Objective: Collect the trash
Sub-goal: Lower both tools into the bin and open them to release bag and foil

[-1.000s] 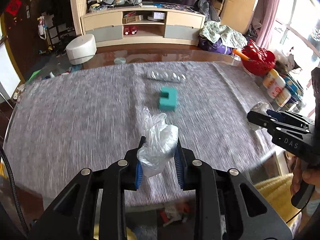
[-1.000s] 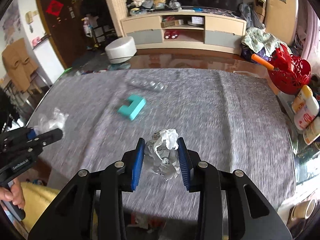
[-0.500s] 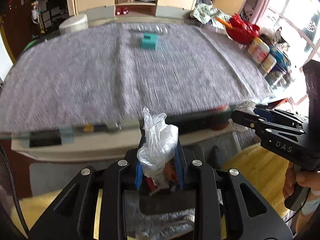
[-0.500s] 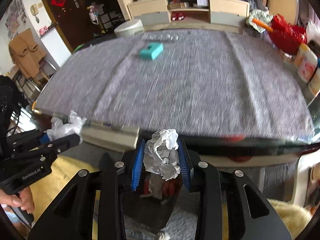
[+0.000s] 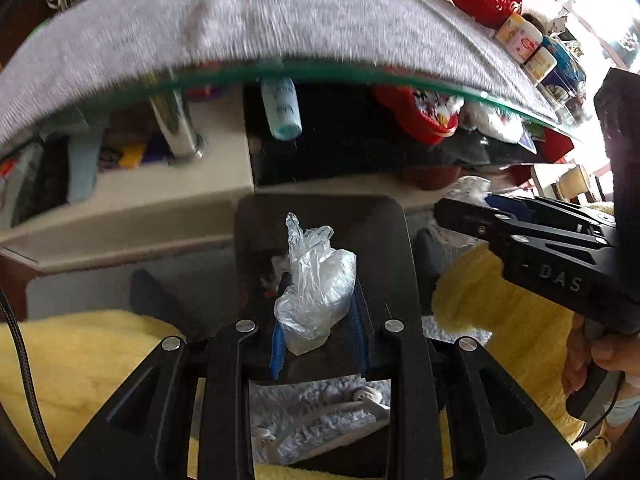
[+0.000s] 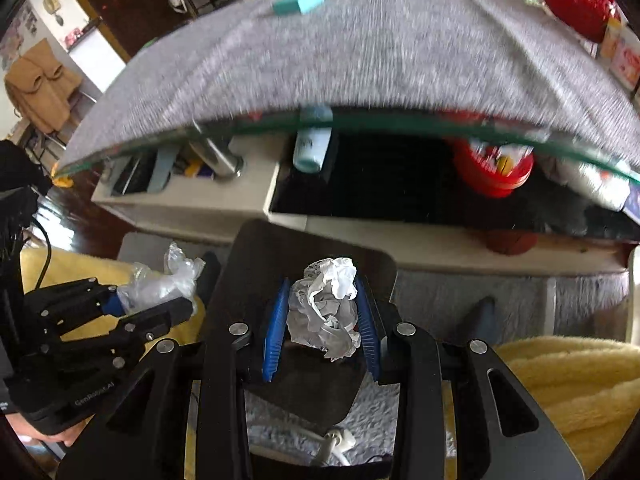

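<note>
Releasing off-centre risks a miss: left gripper (image 5: 318, 332) clamps the crumpled clear plastic bag (image 5: 316, 292), right gripper (image 6: 320, 326) the crumpled white paper wad (image 6: 326, 312), above the dark rectangular bin (image 5: 320, 216).

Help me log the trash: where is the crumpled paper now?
In the right wrist view the crumpled paper sits clamped in the right tongs, above the dark bin below the table edge.

Two pieces of trash, both above the one dark bin (image 6: 280, 256) on the floor: one clear plastic bag (image 5: 318, 288) and one crumpled paper wad (image 6: 326, 308). Beyond the bin, one teal block (image 6: 300, 0) lies on the one table (image 6: 380, 64). Two grippers: the left gripper (image 5: 318, 330) and the right gripper (image 6: 320, 328).
</note>
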The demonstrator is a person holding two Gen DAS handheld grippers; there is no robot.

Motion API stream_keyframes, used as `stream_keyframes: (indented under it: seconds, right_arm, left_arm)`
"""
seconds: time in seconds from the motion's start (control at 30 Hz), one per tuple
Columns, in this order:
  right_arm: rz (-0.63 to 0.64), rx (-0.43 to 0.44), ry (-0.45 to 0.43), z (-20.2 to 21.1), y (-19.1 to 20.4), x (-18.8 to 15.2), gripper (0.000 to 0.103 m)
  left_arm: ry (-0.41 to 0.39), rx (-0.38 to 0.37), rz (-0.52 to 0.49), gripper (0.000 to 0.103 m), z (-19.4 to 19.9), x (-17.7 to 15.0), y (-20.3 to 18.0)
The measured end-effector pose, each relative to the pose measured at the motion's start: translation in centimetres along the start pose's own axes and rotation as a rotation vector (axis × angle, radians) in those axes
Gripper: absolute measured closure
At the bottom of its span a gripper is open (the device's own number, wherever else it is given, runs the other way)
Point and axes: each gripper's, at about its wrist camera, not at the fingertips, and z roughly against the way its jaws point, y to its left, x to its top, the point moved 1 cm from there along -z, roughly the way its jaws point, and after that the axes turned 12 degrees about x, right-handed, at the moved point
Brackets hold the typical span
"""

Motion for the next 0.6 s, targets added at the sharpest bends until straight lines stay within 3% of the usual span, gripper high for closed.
stream_keyframes:
  seconds: [0.17, 0.43, 0.6]
  right_arm:
    - [-0.025, -0.001, 0.051, -2.4, -0.9, -0.5, 0.067]
    - [-0.039, 0.022, 0.089, -3.8, -1.1, -0.8, 0.066]
    - [-0.048, 0.026, 0.094, -4.0, -1.2, -0.7, 0.050]
  left_arm:
    - [0.078, -0.021, -0.010, 0.078, -2.9, -1.6, -0.2]
    - [0.122, -0.005, -0.008, 0.078, -4.5, -2.0, -0.1]
    - [0.132, -0.005, -0.002, 0.072, -4.8, -1.8, 0.0]
